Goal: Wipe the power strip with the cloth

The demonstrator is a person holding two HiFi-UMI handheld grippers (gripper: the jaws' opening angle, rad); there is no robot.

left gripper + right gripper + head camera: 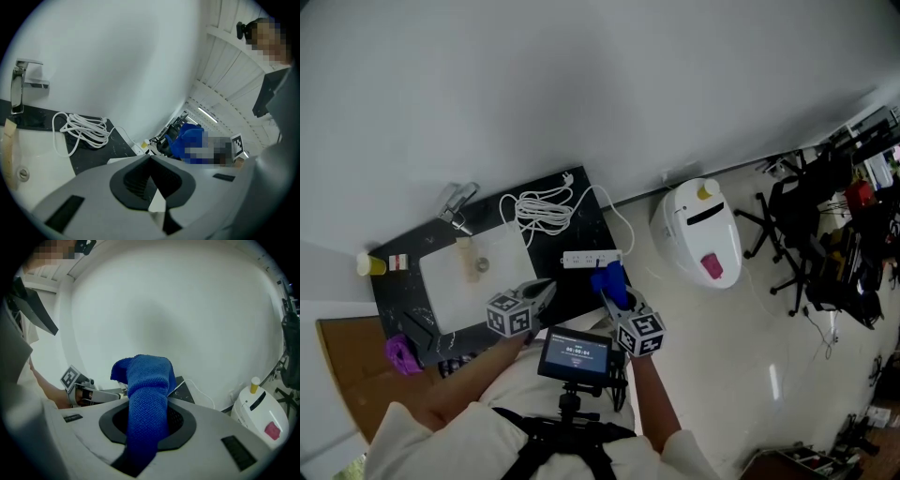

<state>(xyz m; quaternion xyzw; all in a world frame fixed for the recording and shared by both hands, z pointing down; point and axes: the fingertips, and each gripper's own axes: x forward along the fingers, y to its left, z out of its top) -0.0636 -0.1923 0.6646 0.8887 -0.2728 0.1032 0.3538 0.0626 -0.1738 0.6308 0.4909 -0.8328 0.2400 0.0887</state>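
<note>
A black stone surface (394, 291) holds a white sink (450, 281) with a chrome faucet (457, 204) at its far-left corner. A coiled white cable (544, 211) lies at the far edge, right of the sink. The white power strip (591, 259) lies crosswise at the right edge of the surface, just right of the sink, with its cord looping away behind it.

A yellow cup (369, 265) and a small red-and-white box (397, 262) sit at the left edge. A purple object (401, 353) lies at the near-left corner. On the floor to the right stand a white rounded appliance (703, 230) and, further right, a black office chair (787, 220). A small screen (575, 354) sits at the person's chest.

The right gripper (619, 302) reaches forward from the near side, its jaws clamped on a blue cloth (609, 281). The cloth stands bunched up out of the jaws, just on the near side of the power strip. Whether it touches the strip cannot be told.

The left gripper (539, 291) is held level over the near-right part of the sink, pointing toward the strip, close beside the right gripper. Its jaws are closed together with nothing between them. Nothing lies between either gripper and the power strip.
</note>
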